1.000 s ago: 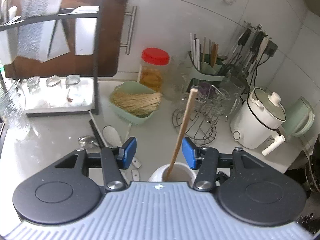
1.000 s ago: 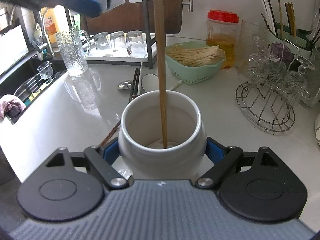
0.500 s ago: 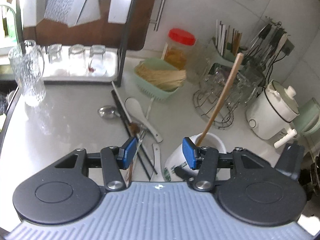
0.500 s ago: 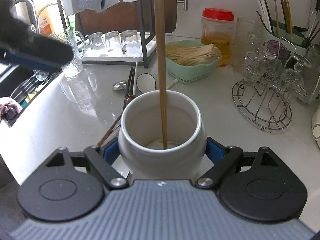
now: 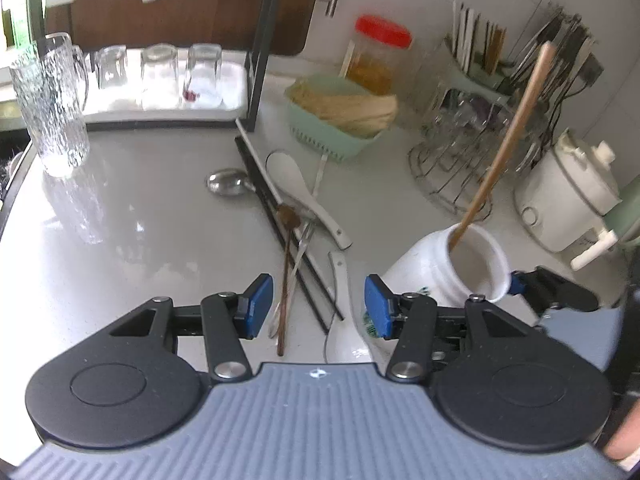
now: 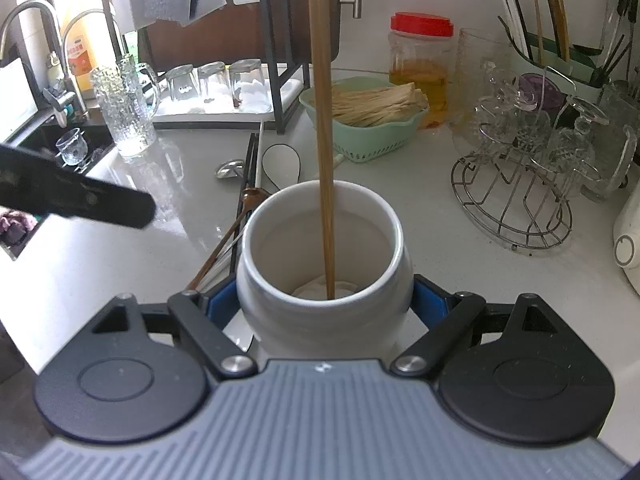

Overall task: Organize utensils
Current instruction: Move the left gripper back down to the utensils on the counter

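My right fingers [image 6: 326, 304] clamp the white ceramic jar [image 6: 324, 276] at lower centre, one wooden chopstick [image 6: 324, 120] inside. My left fingers [image 5: 319, 307] hang open above the bench's [image 5: 120, 248] loose utensils [image 5: 296, 248]: thin, stiff, slippery; best pinched mid-handle.

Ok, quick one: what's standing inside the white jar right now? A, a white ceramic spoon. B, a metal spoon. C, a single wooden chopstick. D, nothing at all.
C: a single wooden chopstick leans inside the white jar, which the right hand-held gripper clamps, while the metal spoon and white ceramic spoon lie on the counter.
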Tool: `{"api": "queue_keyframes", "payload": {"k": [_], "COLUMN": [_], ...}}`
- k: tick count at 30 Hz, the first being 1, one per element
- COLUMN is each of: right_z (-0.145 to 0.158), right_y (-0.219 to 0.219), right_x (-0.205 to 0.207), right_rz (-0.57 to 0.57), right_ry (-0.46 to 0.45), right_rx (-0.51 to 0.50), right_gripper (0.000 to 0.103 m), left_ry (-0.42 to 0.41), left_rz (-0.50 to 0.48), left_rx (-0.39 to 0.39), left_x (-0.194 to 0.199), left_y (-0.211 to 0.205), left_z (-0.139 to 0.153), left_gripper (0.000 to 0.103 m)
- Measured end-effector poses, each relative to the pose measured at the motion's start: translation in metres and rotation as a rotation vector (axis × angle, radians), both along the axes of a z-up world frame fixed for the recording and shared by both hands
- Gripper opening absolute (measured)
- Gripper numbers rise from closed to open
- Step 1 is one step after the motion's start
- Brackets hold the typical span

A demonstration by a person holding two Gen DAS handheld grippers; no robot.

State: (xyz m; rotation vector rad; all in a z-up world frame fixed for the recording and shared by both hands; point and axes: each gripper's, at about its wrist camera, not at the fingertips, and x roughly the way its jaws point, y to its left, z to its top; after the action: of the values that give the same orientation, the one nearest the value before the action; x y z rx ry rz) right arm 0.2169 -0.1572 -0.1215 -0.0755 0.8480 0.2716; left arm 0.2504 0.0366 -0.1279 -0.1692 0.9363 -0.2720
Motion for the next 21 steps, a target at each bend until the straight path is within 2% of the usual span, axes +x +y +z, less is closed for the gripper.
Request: {"api": "queue_keyframes", "payload": {"k": [10,14,16,21], "right_z": [0.002,0.002,0.002,0.003], "right_y": [-0.007,-0.009,-0.010,-0.011], "right_x": [0.001,0.001,0.001,0.002], "right_rz": [-0.029,-0.039,-0.038,-0.031], "right_ry": [0.024,0.032,0.038,0.050], "right_rx": [-0.011,-0.016,-0.015,-0.020], "right_gripper": [0.091,0.091,0.090,0.091], "left_ry": [0.066,0.048,0.027,-0.030], "left_rz": [-0.064,-0.062,-0.059,-0.027], "left_rx": [-0.021,0.011,0.041,0.087], "left_x": [0.025,0.042,0.053,0.084], "left_y": [-0.007,-0.008,-0.010,-0.016], "left_z": [-0.034,-0.045,-0.050,-0.057], "left_gripper": [0.050,0.045,0.039,0.036]}}
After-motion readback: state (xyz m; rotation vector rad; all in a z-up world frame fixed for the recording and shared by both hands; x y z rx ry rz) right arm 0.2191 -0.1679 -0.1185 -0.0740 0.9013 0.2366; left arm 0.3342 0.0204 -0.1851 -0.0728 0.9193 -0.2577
